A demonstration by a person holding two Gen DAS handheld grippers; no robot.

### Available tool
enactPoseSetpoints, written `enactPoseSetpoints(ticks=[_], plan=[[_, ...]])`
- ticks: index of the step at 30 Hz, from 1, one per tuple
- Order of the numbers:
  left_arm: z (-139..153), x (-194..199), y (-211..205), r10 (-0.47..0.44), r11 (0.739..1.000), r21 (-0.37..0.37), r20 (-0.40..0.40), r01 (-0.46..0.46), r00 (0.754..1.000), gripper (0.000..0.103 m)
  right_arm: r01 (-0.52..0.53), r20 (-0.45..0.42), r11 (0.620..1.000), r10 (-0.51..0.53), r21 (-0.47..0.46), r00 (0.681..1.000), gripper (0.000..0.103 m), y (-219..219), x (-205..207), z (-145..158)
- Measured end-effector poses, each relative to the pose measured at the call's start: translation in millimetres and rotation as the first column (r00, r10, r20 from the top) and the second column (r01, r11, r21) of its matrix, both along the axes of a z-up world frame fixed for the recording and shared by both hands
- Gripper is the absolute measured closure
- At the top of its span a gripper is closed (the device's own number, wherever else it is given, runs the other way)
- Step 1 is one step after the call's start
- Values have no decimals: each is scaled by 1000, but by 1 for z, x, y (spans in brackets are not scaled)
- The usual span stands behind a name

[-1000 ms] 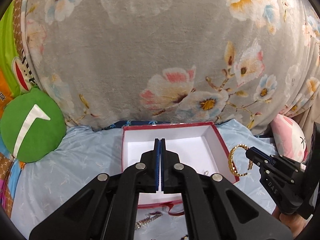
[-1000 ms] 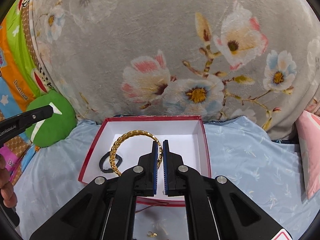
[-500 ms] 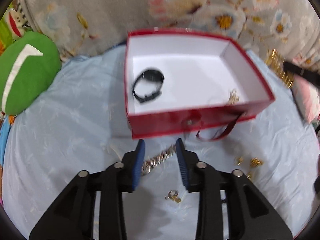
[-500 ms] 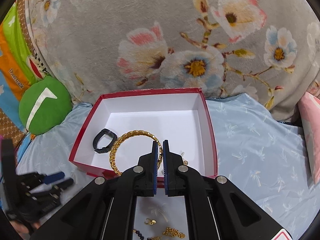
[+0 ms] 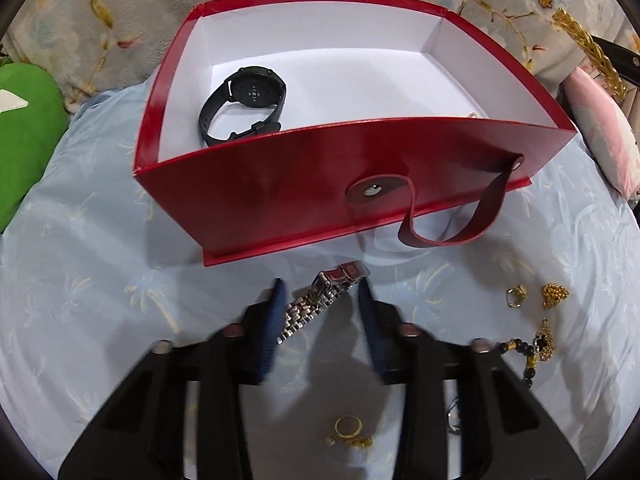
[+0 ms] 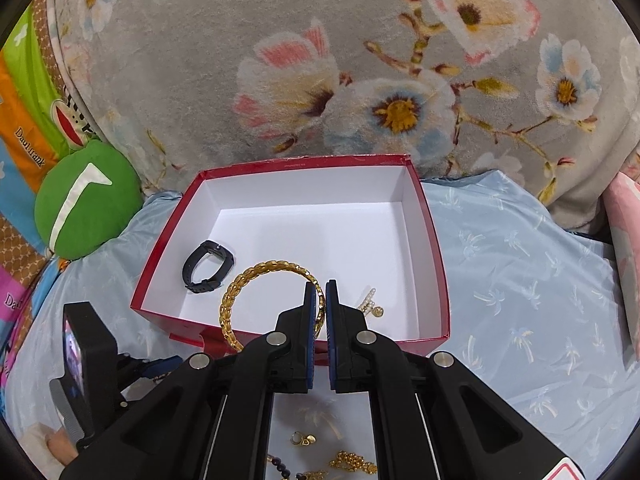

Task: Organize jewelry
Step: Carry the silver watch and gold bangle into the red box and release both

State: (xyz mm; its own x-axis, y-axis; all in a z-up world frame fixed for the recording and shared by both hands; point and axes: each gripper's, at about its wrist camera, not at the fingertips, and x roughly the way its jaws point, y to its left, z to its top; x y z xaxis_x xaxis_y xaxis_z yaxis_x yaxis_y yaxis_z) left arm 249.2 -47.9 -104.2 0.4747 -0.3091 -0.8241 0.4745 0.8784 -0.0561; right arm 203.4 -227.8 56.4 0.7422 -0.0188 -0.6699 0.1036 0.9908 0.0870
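A red box [image 5: 280,196] with a white inside stands on the pale blue sheet; it also shows in the right wrist view [image 6: 434,240]. A black watch [image 5: 244,106] lies inside it at the left [image 6: 208,266], and a small pearl piece [image 6: 370,302] at the right. My left gripper [image 5: 322,296] is open, low over the sheet, its fingers either side of a silver metal watch band [image 5: 320,300]. My right gripper [image 6: 320,302] is shut on a gold chain bracelet [image 6: 256,286], held above the box's front edge. The bracelet also shows in the left wrist view [image 5: 588,46].
Loose gold rings and charms [image 5: 554,292], a dark bead string [image 5: 524,354] and a gold ring [image 5: 348,428] lie on the sheet in front of the box. A green round cushion [image 6: 86,200] is at the left, a flowered grey blanket [image 6: 360,60] behind, a pink pillow [image 5: 604,136] at the right.
My left gripper has opened, tipped down and dropped to the sheet, now straddling the silver band. My right gripper has risen a little with the gold bracelet still in it.
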Motion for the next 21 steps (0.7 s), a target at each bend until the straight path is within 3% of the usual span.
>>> enactPoseSetpoints(ticks=[2, 5, 11, 21], plan=[[-2, 2, 2, 3, 1000, -7, -1, -3, 1000, 97, -1, -5, 1000, 1, 1, 1000, 99, 1, 1, -2], [1, 3, 9, 5, 999, -52, -18, -5, 1000, 98, -3, -13, 1000, 3, 3, 1000, 99, 1, 3, -6], [34, -10, 29, 32, 992, -120, 37, -27, 999, 99, -3, -21, 1000, 3, 9, 1000, 99, 2, 3, -10], [130, -28, 51, 70, 976, -217, 179, -30, 981, 99, -5, 16, 1000, 5, 2, 1000, 99, 1, 8, 8]])
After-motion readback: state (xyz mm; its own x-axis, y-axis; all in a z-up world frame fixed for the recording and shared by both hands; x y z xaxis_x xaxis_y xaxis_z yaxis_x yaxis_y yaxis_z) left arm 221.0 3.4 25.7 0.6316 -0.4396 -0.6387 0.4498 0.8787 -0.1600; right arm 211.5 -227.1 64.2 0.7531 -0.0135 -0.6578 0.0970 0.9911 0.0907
